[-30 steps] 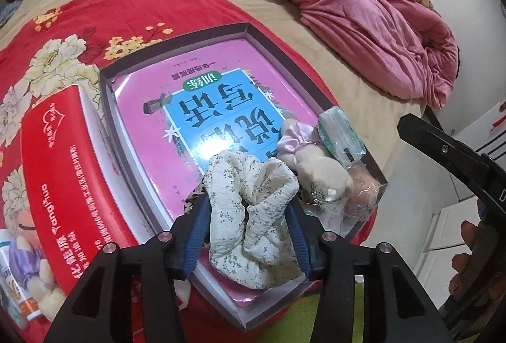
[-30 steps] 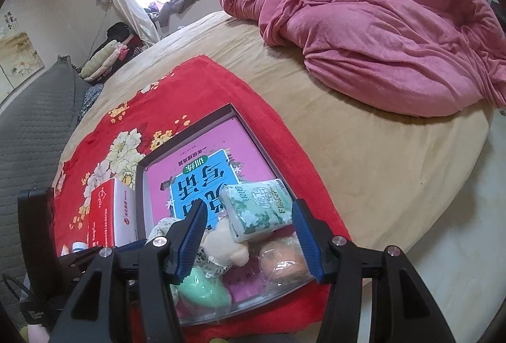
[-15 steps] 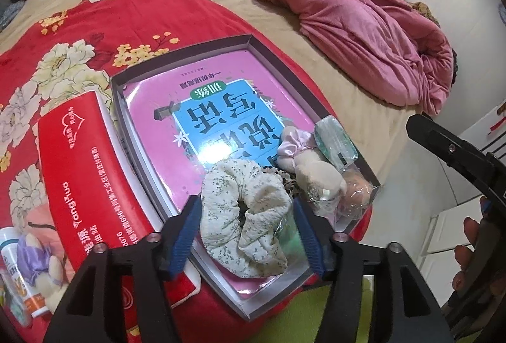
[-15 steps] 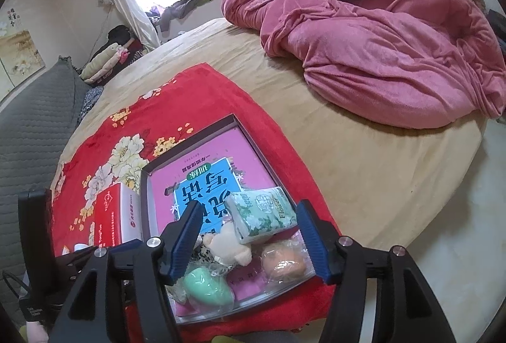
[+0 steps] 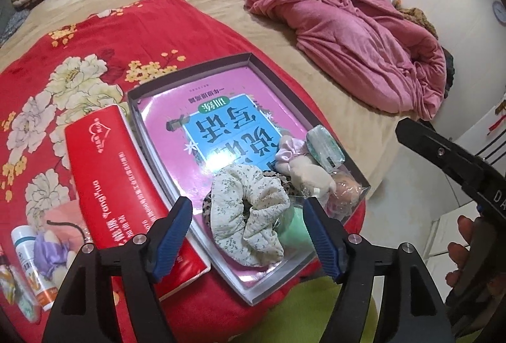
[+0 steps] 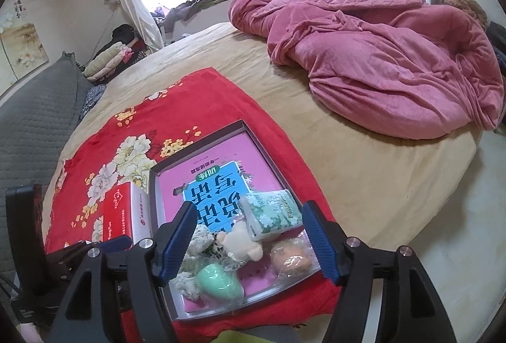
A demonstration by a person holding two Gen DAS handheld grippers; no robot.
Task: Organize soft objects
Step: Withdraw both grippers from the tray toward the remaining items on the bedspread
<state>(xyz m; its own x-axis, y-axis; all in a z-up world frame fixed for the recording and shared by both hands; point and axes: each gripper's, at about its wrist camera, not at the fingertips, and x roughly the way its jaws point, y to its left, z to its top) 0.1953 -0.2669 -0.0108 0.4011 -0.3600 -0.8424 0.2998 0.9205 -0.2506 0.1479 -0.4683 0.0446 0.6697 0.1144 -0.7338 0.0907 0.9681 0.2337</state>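
A window and grey quilted headboard (image 6: pixel 34 109) show only in the right wrist view. In the shallow grey tray (image 5: pixel 253 295) on the bed lies the crumpled cream floral fabric scrunchie (image 5: pixel 249 213), between the opening left hand-held gripper (image 5: pixel 248 237), untouched; the right hand-held gripper (image 6: pixel 249 237) opens, gripping nothing.

One tray (image 5: pixel 286 80) holds one book (image 5: pixel 221 121), one floral scrunchie (image 5: pixel 249 216), one pink scrunchie (image 5: pixel 289 150), one plush toy (image 5: pixel 310 175), one tissue pack (image 6: pixel 272 213), one green sponge (image 6: pixel 218 279) and one orange sponge (image 6: pixel 291 260). Beside it: one red box (image 5: pixel 107 184), one bottle (image 5: pixel 27 260). Two grippers (image 5: pixel 248 238) (image 6: pixel 248 240); one blanket (image 5: pixel 348 33).
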